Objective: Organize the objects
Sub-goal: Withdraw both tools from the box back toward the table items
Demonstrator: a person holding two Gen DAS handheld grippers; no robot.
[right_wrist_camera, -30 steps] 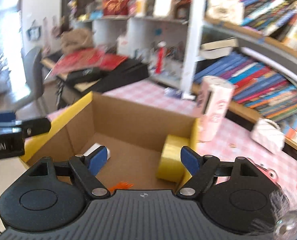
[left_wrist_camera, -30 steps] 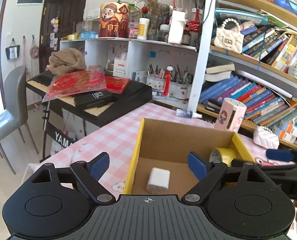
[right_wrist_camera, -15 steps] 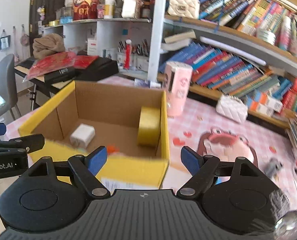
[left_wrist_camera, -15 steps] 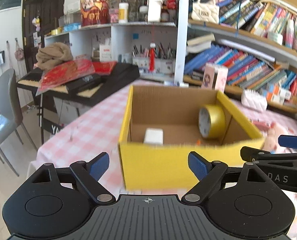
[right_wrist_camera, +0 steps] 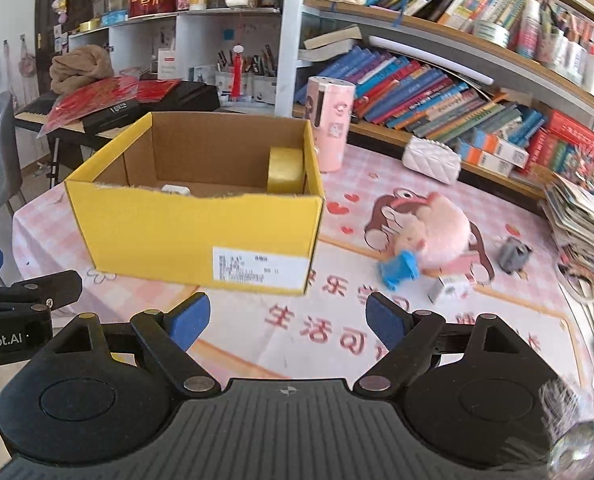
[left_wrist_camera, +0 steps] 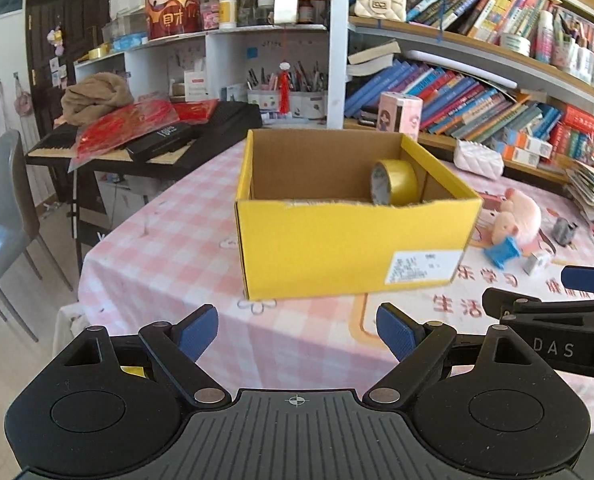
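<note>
A yellow cardboard box (left_wrist_camera: 353, 248) stands on the pink checked table; it also shows in the right wrist view (right_wrist_camera: 201, 236). Inside it a yellow tape roll (left_wrist_camera: 393, 182) leans against the right wall, and a white charger block (right_wrist_camera: 175, 190) just shows over the front wall. A pink plush pig (right_wrist_camera: 437, 232), a blue toy (right_wrist_camera: 397, 270), a small white box (right_wrist_camera: 449, 288) and a grey toy (right_wrist_camera: 513, 254) lie right of the box. My left gripper (left_wrist_camera: 297, 334) is open and empty in front of the box. My right gripper (right_wrist_camera: 285, 320) is open and empty too.
A pink cylinder (right_wrist_camera: 329, 124) and a white quilted purse (right_wrist_camera: 431, 160) stand behind the box. Bookshelves (right_wrist_camera: 457, 92) line the back. A stack of magazines (right_wrist_camera: 581, 208) lies at the far right. A keyboard (left_wrist_camera: 149, 140) and grey chair (left_wrist_camera: 1, 216) are at the left.
Both grippers have pulled back and out of the box, from over its inside to in front of its near wall. The box contents have not moved.
</note>
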